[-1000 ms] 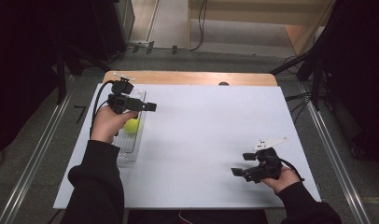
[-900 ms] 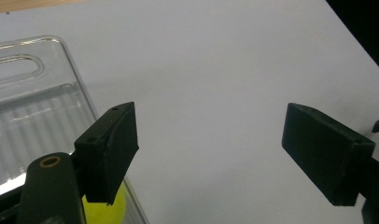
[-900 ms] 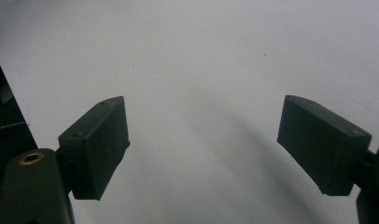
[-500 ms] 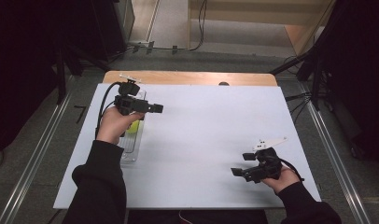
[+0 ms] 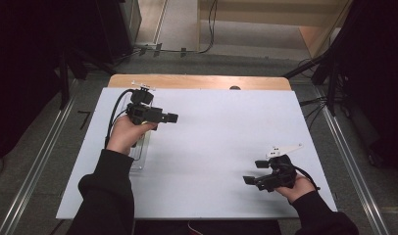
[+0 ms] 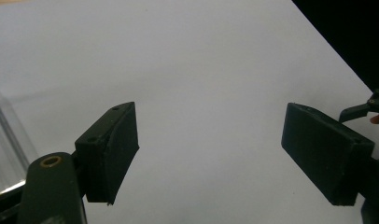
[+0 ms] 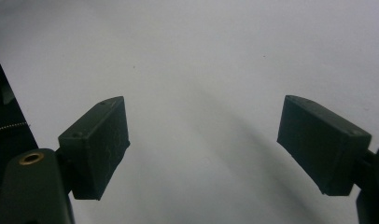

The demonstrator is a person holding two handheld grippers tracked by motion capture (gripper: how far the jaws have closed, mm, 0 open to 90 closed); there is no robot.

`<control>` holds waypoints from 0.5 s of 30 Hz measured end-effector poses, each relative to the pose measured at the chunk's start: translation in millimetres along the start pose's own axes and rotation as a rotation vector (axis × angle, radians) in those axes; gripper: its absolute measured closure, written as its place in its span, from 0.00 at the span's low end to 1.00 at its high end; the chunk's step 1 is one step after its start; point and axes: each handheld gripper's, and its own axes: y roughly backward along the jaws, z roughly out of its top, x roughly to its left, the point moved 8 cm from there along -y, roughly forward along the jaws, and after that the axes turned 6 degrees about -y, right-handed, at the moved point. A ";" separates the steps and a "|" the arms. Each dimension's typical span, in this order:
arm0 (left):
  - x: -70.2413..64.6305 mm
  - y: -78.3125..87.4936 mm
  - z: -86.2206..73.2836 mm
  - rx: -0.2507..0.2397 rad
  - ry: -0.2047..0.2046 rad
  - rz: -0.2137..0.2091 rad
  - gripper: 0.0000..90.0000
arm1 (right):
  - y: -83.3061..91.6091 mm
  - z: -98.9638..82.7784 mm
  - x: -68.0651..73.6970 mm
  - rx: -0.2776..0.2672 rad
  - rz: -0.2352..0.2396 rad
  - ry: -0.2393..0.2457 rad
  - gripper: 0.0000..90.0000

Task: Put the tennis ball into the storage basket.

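Over the clear plastic tray (image 5: 138, 155), the left gripper (image 6: 211, 154) hovers with jaws apart and empty; right gripper (image 7: 201, 149) likewise agape. Swinging low could possibly clip the tray's rim.

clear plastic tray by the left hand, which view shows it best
The high view: the clear plastic tray lies on the white sheet, partly hidden under the left hand, its near end showing. The left gripper view catches just a transparent edge at its left border.

Matt white board (image 5: 221, 142) over a wooden tabletop (image 5: 197, 82); clear glossy plastic tray (image 5: 138, 155); matt black jaws.
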 end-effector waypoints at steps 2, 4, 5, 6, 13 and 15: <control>-2.9 -1.4 -1.5 0.001 -0.007 0.002 0.21 | 0.0 0.0 0.1 -0.001 0.000 0.000 0.16; -5.5 -2.0 -3.3 0.003 -0.015 0.001 0.21 | 0.0 0.0 0.0 0.000 0.000 0.000 0.16; -6.9 -2.2 -4.1 0.001 -0.018 0.002 0.21 | 0.0 0.1 0.1 0.000 0.001 0.000 0.16; -8.0 -2.2 -4.9 -0.001 -0.021 0.002 0.21 | 0.0 0.1 0.2 -0.001 0.001 0.000 0.16; -14.8 -3.0 -13.1 -0.005 -0.032 -0.018 0.21 | 0.0 0.1 0.0 -0.001 0.002 0.000 0.16; -15.9 -2.7 -14.5 -0.008 -0.035 -0.018 0.21 | 0.4 0.3 0.1 -0.003 0.002 -0.002 0.16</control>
